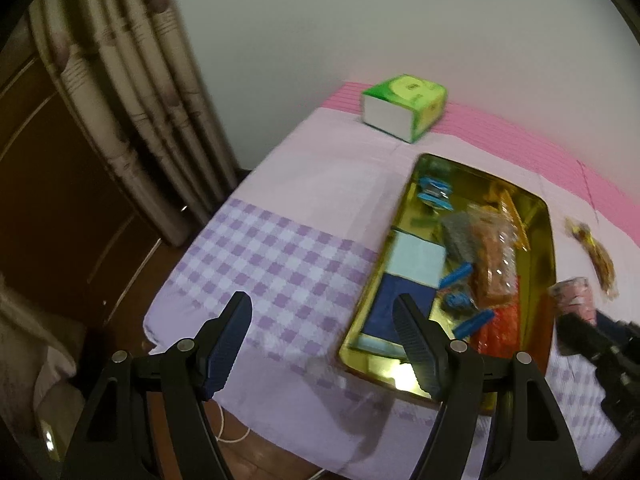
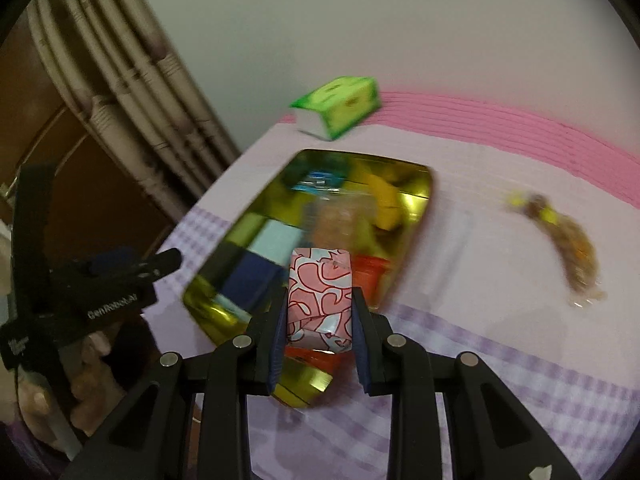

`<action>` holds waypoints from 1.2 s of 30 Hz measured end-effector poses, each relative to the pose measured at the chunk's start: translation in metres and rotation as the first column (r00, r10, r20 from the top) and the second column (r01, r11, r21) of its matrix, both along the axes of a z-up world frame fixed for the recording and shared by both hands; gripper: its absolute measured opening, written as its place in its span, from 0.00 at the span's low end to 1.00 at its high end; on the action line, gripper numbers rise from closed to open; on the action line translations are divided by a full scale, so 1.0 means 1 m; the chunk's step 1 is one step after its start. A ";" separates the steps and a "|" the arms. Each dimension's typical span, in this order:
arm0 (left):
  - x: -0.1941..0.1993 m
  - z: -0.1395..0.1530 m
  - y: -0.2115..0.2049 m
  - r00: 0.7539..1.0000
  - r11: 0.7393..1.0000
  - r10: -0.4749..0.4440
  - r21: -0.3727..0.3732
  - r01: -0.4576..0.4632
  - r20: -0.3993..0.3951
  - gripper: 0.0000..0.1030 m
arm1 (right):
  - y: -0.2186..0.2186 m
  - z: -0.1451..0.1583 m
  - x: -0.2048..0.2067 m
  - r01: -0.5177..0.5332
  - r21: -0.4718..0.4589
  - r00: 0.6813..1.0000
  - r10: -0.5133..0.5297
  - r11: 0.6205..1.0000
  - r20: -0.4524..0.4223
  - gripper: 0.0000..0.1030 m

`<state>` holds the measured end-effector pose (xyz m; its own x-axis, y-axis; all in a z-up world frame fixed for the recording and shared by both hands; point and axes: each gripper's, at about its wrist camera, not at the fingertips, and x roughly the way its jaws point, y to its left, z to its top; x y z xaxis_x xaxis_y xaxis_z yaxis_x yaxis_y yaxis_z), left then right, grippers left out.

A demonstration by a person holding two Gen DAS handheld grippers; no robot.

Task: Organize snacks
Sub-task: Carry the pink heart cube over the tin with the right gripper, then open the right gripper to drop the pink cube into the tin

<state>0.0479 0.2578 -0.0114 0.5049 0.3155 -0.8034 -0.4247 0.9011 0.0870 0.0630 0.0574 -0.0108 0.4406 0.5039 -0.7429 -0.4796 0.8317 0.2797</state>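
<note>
- Gold-coloured metal tray [image 1: 548, 216] rests on the bench cloth [image 1: 280, 248], lilac with a checked band, and holds assorted wrapped snacks.
- Right hand-held gripper [image 2: 320, 308]: closed on a pink-and-white patterned snack packet [image 2: 320, 284], held over the tray's near end.
- Left hand-held gripper [image 1: 322, 344]: jaws apart, nothing between them, over the tray's left rim.
- One snack bag [image 2: 568, 248], probably nuts (blurred), lies on the cloth right of the tray.
- Green tissue box [image 1: 404, 106] stands beyond the tray.

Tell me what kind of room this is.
Probably a bedroom or living room at home: heavy patterned curtains beside dark wooden panelling, a checked purple cloth over the table, and a green tissue pack against the wall.
</note>
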 end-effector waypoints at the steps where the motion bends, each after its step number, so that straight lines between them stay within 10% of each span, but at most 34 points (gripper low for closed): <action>1: 0.000 0.000 0.003 1.000 1.000 0.013 -0.003 -0.013 0.004 0.71 | 0.007 -0.002 0.001 -0.012 -0.001 1.000 0.012 1.000 -0.005 0.26; 36: 0.002 -0.002 0.006 0.999 0.999 0.039 0.025 -0.038 -0.016 0.75 | 0.054 -0.036 0.016 -0.060 0.036 0.995 0.063 0.998 -0.082 0.33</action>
<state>0.0501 0.2642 -0.0130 0.4792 0.3546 -0.8029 -0.4574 0.8816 0.1164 0.0790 0.1113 -0.0466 0.3456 0.5534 -0.7578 -0.5037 0.7908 0.3477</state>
